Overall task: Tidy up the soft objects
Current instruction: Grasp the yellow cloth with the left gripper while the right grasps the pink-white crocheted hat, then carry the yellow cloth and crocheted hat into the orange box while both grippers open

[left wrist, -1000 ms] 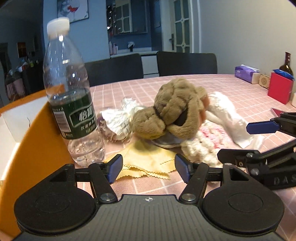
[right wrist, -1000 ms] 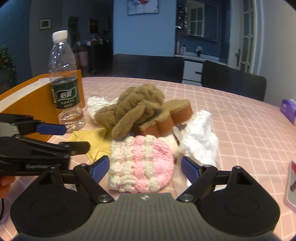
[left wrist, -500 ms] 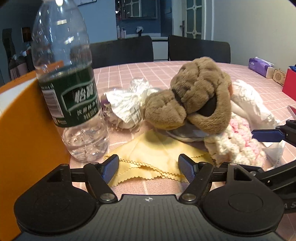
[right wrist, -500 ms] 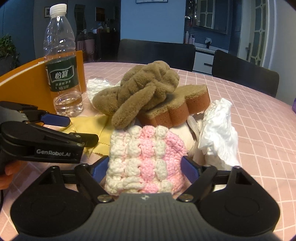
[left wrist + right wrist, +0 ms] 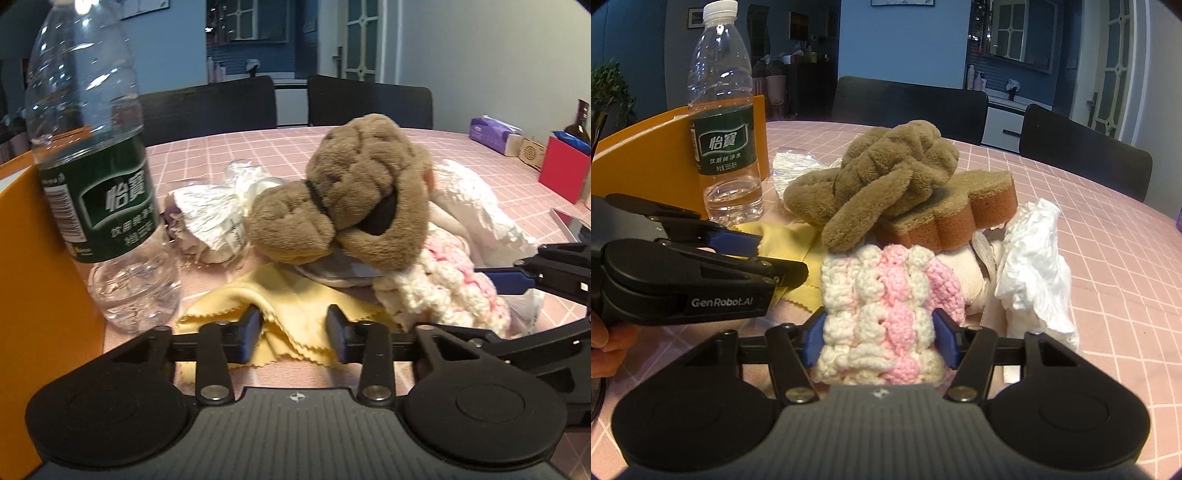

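Note:
A pile of soft things lies on the pink checked table (image 5: 1108, 229). My left gripper (image 5: 295, 332) has its jaws partly closed around the bunched edge of a yellow cloth (image 5: 291, 299); it also shows in the right wrist view (image 5: 790, 240). My right gripper (image 5: 879, 338) has its jaws against both sides of a pink and white crocheted piece (image 5: 886, 295), which also shows in the left wrist view (image 5: 443, 291). A brown knotted plush (image 5: 886, 173) lies on a brown flower-shaped sponge (image 5: 960, 214). White crumpled fabric (image 5: 1034, 258) lies to the right.
A clear water bottle (image 5: 96, 177) stands upright at the left, beside an orange box (image 5: 37, 295). A crumpled wrapper (image 5: 214, 218) lies behind the cloth. A tissue pack (image 5: 495, 134) and a red box (image 5: 561, 173) stand at the far right. Black chairs stand behind the table.
Both grippers have moved forward and down into the pile. The left jaws have narrowed onto the yellow cloth and the right jaws onto the crocheted piece.

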`<state>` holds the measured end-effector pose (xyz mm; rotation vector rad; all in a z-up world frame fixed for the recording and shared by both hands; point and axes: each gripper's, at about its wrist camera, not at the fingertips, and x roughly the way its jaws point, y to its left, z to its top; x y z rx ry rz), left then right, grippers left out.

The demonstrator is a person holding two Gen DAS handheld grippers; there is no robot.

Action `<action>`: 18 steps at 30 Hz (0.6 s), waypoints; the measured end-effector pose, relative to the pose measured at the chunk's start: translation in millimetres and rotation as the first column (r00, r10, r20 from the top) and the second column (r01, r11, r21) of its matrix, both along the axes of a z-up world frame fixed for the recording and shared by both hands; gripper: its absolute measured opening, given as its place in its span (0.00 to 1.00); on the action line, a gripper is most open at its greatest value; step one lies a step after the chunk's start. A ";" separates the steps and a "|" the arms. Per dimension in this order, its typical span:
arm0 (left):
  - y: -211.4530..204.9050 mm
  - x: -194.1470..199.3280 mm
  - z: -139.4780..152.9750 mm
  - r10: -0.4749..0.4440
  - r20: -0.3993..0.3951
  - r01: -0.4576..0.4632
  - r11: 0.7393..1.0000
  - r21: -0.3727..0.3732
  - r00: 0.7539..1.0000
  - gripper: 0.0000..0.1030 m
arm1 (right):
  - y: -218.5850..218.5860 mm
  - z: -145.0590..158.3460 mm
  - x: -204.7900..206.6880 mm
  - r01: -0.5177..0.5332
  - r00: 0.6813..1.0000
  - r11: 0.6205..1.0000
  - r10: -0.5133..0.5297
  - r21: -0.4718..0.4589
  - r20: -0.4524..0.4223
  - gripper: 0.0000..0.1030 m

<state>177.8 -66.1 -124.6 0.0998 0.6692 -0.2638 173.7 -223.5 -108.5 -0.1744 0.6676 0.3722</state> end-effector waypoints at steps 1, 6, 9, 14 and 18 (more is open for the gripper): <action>-1.7 -0.8 0.0 -0.005 0.001 0.005 1.000 0.002 1.000 0.32 | 0.4 0.3 -0.8 -0.001 1.000 1.000 0.001 -0.004 0.002 0.53; -6.3 -2.5 0.5 0.024 0.006 -0.024 1.000 0.018 1.000 0.03 | -1.0 4.4 -6.0 -0.006 1.000 1.000 0.006 0.002 -0.002 0.47; 0.2 -6.9 1.3 0.042 0.001 -0.042 0.999 -0.014 0.999 0.02 | -6.6 11.3 -9.6 -0.004 1.000 0.999 0.005 0.040 -0.017 0.46; 9.5 -26.4 13.0 0.050 0.048 -0.047 0.998 -0.047 0.998 0.02 | -13.5 26.8 -21.2 -0.001 1.000 0.997 0.002 0.074 -0.020 0.46; 13.8 -44.5 31.3 0.043 0.095 -0.037 0.997 -0.066 0.995 0.02 | -16.3 43.0 -35.0 -0.015 1.000 0.995 0.014 0.102 0.006 0.46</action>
